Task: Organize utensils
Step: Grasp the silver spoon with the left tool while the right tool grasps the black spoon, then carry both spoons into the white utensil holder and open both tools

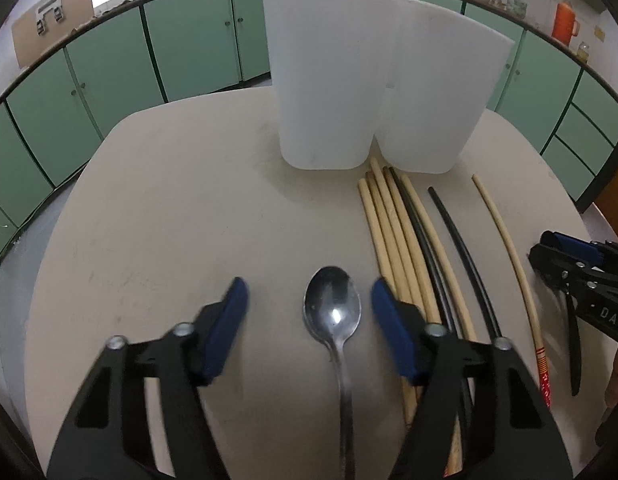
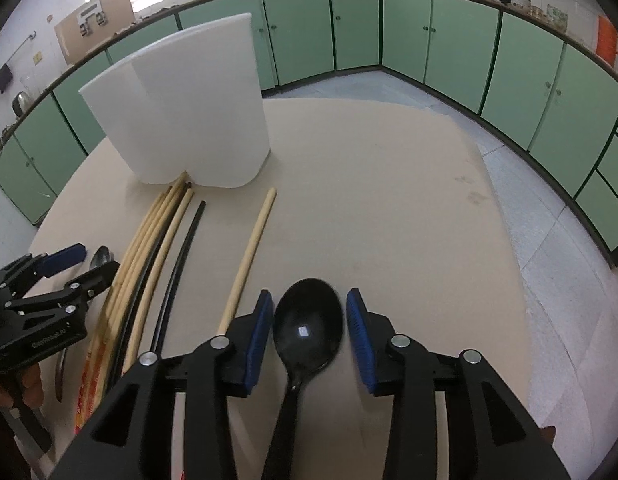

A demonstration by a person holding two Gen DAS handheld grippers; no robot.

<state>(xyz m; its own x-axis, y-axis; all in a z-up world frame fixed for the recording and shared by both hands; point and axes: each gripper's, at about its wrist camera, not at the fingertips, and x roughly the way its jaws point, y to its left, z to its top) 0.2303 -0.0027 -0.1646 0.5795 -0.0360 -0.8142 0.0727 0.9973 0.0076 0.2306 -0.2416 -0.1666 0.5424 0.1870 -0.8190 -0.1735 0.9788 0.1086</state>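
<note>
Metal spoon (image 1: 332, 308) lies bowl-up on the beige table (image 1: 169, 220), handle running back toward you, bowl centred between the blue pads (image 1: 393, 332) of your left gripper (image 1: 309, 304); clear gaps on both sides, so that gripper is unclenched and grips nothing. Black spoon (image 2: 308, 326) lies the same way on the table's right part, bowl between the pads of your right gripper (image 2: 309, 316); the left pad sits at the bowl's edge, the right pad shows a thin gap, and you cannot tell from this view whether it is pinching or only straddling. Both grippers angle steeply down toward the tabletop, side by side, fingers pointing away from you toward the holder. Between the two spoons: a bundle of pale wooden chopsticks (image 1: 393, 232) with a black chopstick (image 1: 461, 248) among them, tips reaching the base of the white two-compartment holder (image 1: 373, 92), and one pale chopstick (image 2: 251, 256) lying apart on the right. The holder stands upright at the table's far side. Green cabinets (image 2: 457, 44) line the walls beyond.
</note>
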